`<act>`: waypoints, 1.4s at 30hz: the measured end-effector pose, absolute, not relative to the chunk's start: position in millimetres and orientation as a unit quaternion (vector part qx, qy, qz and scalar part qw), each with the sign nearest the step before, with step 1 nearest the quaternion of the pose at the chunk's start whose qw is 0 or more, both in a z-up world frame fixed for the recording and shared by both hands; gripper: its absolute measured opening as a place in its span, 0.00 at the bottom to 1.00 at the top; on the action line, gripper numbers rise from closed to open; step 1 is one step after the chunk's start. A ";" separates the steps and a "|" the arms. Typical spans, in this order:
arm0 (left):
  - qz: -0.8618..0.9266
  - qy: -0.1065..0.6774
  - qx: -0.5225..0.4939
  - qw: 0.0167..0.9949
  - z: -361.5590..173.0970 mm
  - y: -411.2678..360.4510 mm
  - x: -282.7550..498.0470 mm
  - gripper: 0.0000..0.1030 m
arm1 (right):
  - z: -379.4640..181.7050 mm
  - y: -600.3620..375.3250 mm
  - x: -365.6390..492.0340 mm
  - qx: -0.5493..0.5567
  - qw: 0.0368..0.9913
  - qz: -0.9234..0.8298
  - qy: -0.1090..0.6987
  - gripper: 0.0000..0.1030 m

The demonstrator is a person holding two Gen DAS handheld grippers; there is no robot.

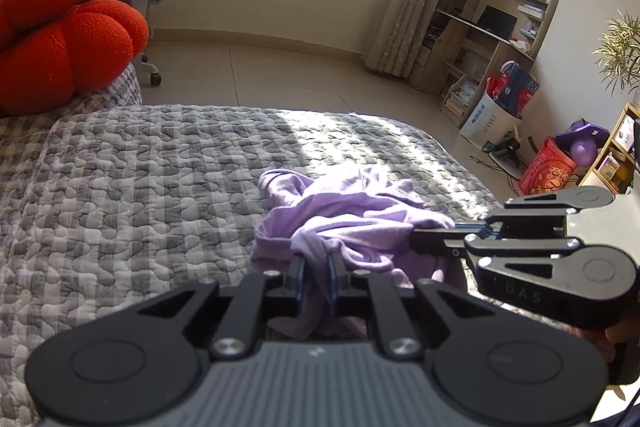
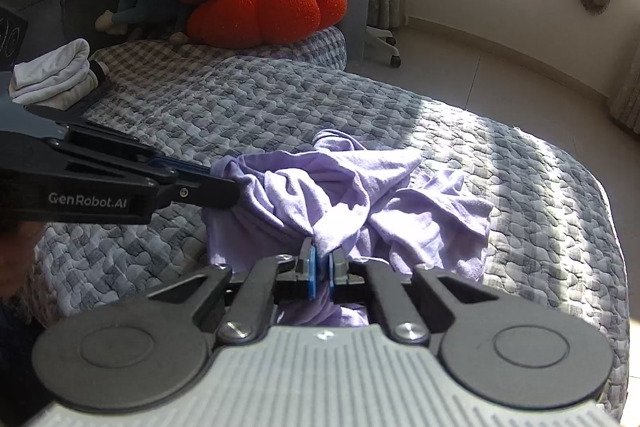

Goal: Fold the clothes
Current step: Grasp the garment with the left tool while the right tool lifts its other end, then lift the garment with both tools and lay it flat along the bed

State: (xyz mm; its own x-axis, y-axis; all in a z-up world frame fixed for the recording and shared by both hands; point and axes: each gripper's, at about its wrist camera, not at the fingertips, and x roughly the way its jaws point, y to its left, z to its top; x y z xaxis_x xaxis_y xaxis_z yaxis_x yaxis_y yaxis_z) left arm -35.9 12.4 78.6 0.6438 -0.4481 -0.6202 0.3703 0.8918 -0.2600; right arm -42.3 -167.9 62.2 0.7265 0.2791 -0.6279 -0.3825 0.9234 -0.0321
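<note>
**Op A:** Room first. Ahead of my grippers, past the far bed edge, tiled floor [image 1: 280, 67], curtains [image 1: 404, 7] and bright windows; sun falls in bands across the grey quilted bedspread [image 1: 132, 179] beyond and to the right of the fingers. Red cushion [image 2: 260, 7] sits well off up and to the left of the right gripper, folded white cloth [image 2: 56, 75] far left.

**Op B:** And the work item?

**Op A:** Lilac garment [image 2: 360, 187], crumpled in a heap directly ahead of both grippers. Left gripper [image 1: 316, 267] is pinching a bunched ridge of it between nearly closed blue pads. Right gripper [image 2: 322, 263] is pressed together on another bunch, fabric pulled into a knot at its tips. Each gripper comes in from the other's side, so both grips are close together on the same heap.

**Op B:** Risks?

**Op A:** My judgement: I hold bunches, not an edge or corner I can identify. Lifting from here could raise a tangled lump rather than a flat panel. Several layers may be caught in one pinch, so spreading apart could twist the cloth. Thin fabric could also slip out of the left pads, which look less fully closed. The textured quilt may drag on it.
</note>
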 end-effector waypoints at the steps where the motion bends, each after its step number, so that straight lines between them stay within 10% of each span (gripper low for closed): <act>1: -0.230 0.357 -0.061 0.904 79.6 13.6 -35.3 0.21 | 75.1 -176.1 -43.5 -0.075 0.938 0.158 0.299 0.05; 12: -0.281 0.356 -0.012 0.891 68.6 -16.2 -45.8 0.62 | 152.0 -287.6 -66.2 -0.031 0.989 -0.107 0.098 0.05; 22: -0.294 0.355 0.082 0.884 30.5 -76.7 -59.9 0.81 | 130.2 -283.5 -51.4 -0.019 0.985 -0.050 0.164 0.05; 24: -0.274 0.354 0.105 0.888 23.0 -81.7 -58.4 0.62 | 130.2 -277.6 -52.9 -0.023 0.985 -0.040 0.165 0.05; 26: -0.274 0.351 0.089 0.891 33.5 -70.9 -51.4 0.12 | 130.6 -271.7 -55.3 -0.034 0.985 -0.035 0.165 0.05; 42: -0.005 0.169 0.152 0.974 171.3 77.0 -40.9 0.11 | 128.8 -257.7 -52.0 -0.068 0.983 -0.035 0.168 0.05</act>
